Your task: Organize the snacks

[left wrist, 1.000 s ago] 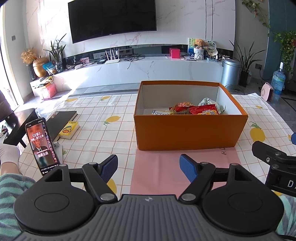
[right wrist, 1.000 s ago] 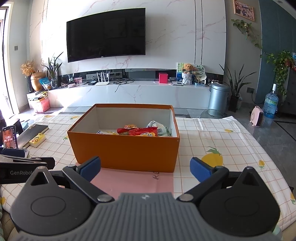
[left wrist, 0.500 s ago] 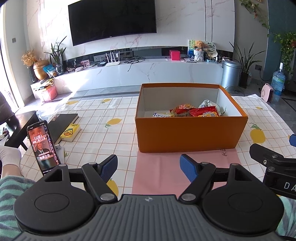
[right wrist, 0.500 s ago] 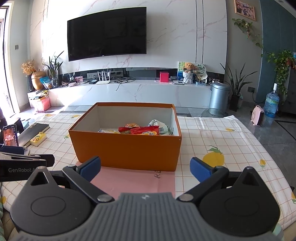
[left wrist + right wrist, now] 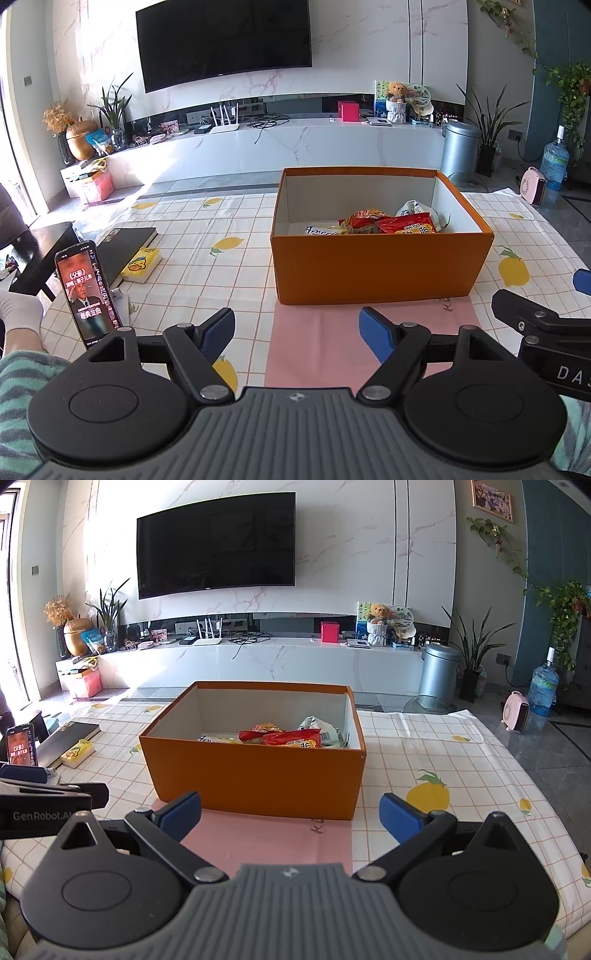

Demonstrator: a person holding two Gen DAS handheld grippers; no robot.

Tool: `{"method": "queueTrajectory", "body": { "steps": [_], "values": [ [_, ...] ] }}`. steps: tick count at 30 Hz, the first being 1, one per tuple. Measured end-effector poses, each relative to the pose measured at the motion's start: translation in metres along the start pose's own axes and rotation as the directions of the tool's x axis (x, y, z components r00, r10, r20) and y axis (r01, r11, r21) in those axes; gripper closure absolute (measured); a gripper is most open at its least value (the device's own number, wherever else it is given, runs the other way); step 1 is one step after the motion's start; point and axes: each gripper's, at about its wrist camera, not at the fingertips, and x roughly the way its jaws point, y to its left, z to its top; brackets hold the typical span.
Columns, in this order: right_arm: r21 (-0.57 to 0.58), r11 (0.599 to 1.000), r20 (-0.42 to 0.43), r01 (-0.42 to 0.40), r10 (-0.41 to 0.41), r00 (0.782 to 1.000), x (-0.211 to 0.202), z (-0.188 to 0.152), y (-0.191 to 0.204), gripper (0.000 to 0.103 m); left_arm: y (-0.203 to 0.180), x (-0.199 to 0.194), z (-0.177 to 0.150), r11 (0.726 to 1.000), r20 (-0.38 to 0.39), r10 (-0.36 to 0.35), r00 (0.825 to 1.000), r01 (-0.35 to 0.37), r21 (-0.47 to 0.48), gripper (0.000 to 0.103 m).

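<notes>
An orange box (image 5: 376, 266) (image 5: 255, 779) stands on the table ahead of both grippers, partly on a pink mat (image 5: 369, 343) (image 5: 273, 838). Inside it lie several snack packets: red ones (image 5: 410, 223) (image 5: 291, 738), a white one (image 5: 413, 207) (image 5: 321, 727) and a pale one at the left (image 5: 319, 229). My left gripper (image 5: 297, 334) hovers open over the mat's near part, nothing between its fingers. My right gripper (image 5: 290, 812) is open too, just short of the box's front wall, holding nothing.
A phone (image 5: 88, 291) stands propped at the table's left, with a black book (image 5: 125, 247) and a yellow packet (image 5: 142, 260) beyond it. A gloved hand and striped sleeve (image 5: 22, 354) show at the lower left. The lemon-print tablecloth (image 5: 443, 760) lies bare to the box's right.
Both views have lifted and tilted slightly, so the box sits a little lower in frame. Both grippers stay open and hold nothing.
</notes>
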Motion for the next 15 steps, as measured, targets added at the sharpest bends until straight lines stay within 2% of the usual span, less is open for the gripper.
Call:
{"method": "queueTrajectory", "body": {
  "steps": [15],
  "values": [
    [-0.004, 1.0, -0.002, -0.001, 0.001, 1.0, 0.0007, -0.0003, 0.0007, 0.004, 0.0005, -0.0013, 0.0, 1.0, 0.003, -0.004, 1.0, 0.004, -0.007, 0.013]
  ]
}}
